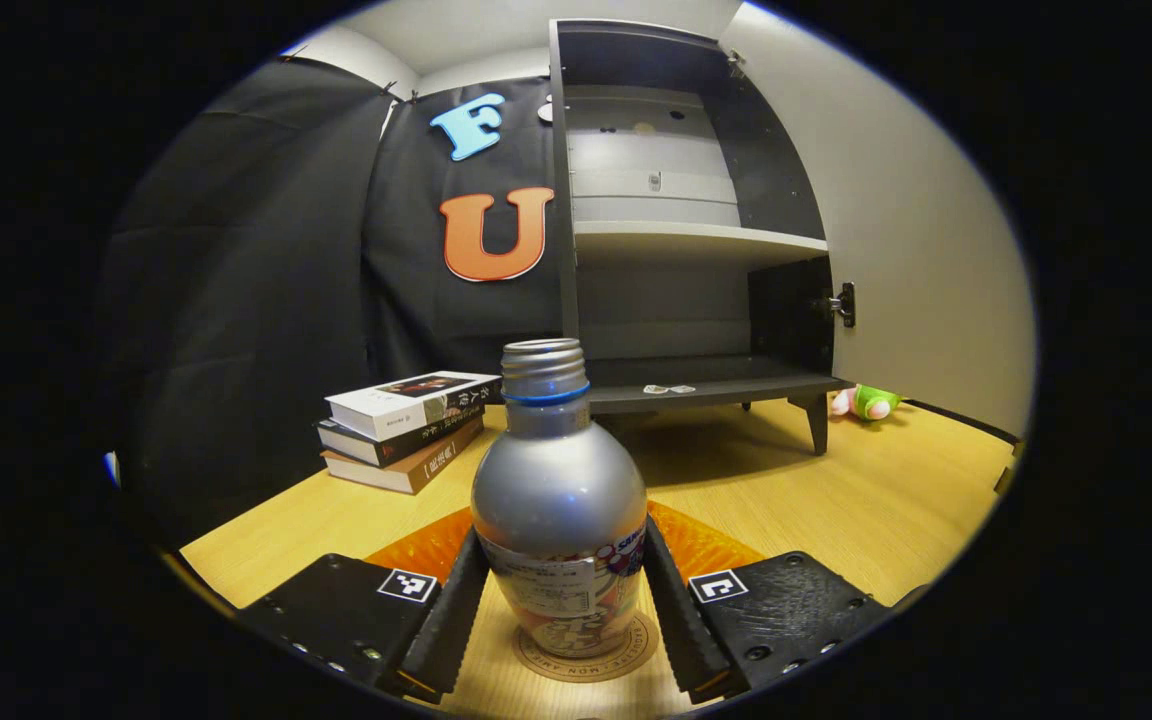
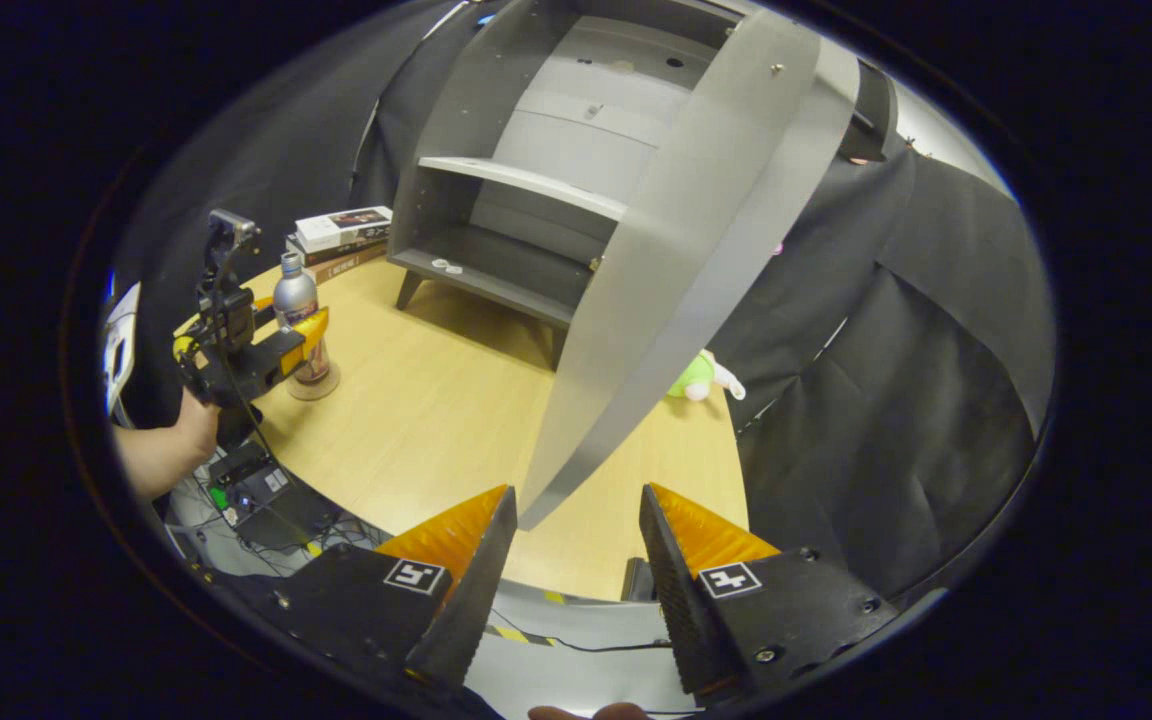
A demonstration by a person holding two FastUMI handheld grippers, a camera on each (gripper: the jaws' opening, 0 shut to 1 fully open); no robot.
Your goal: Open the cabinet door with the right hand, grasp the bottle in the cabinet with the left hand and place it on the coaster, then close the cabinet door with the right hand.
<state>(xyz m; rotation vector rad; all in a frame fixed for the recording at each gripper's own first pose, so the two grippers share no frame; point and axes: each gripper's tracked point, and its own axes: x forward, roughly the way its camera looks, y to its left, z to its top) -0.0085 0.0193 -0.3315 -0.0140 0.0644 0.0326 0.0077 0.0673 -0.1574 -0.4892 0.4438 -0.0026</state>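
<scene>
Bottle on the coaster, cabinet door wide open.

The silver bottle (image 1: pixel 558 505) stands upright on the round coaster (image 1: pixel 586 655) on the wooden counter (image 1: pixel 866 500), out in front of the cabinet (image 1: pixel 681 240). The left gripper (image 1: pixel 564 620) has one finger on each side of the bottle's lower half, right up against it, but I cannot tell if they are pressing on it. In the right gripper view, a hand (image 2: pixel 171 440) holds that gripper by the bottle. The right gripper (image 2: pixel 576 580) has its fingers spread apart with nothing held; the bottom corner of the grey cabinet door (image 2: pixel 676 270) hangs just above the gap between them. A stack of books (image 1: pixel 401 425) lies left of the cabinet, and a small green and pink toy (image 1: pixel 866 402) lies by its right leg.
</scene>
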